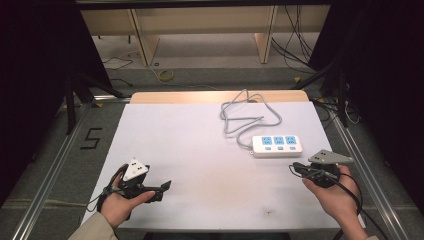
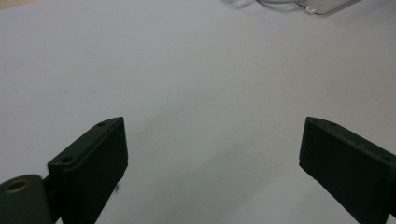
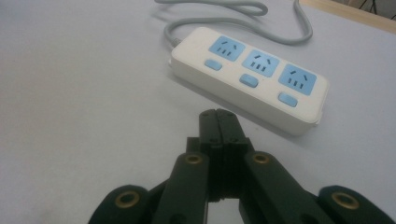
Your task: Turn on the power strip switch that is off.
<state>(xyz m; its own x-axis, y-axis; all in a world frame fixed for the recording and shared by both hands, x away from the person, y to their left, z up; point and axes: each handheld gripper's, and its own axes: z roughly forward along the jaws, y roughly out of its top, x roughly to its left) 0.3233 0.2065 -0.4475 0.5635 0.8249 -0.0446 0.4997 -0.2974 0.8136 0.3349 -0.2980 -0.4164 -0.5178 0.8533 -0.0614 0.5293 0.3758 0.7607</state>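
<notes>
Pointing toward the power strip (image 3: 247, 77), the right gripper (image 3: 217, 116) had its jaws pressed flat together with nothing between them, its tip just short of the strip's near long side. The strip lay flat on the white table (image 1: 200, 150), sockets facing up, its long axis running across the table from side to side. Its grey cord (image 1: 247, 117) left the end farther from the right gripper and looped away toward the table's far edge. The left gripper (image 2: 212, 140), well apart from the strip on the near left of the table, held its jaws spread wide over bare surface, empty, aimed roughly toward the strip.
</notes>
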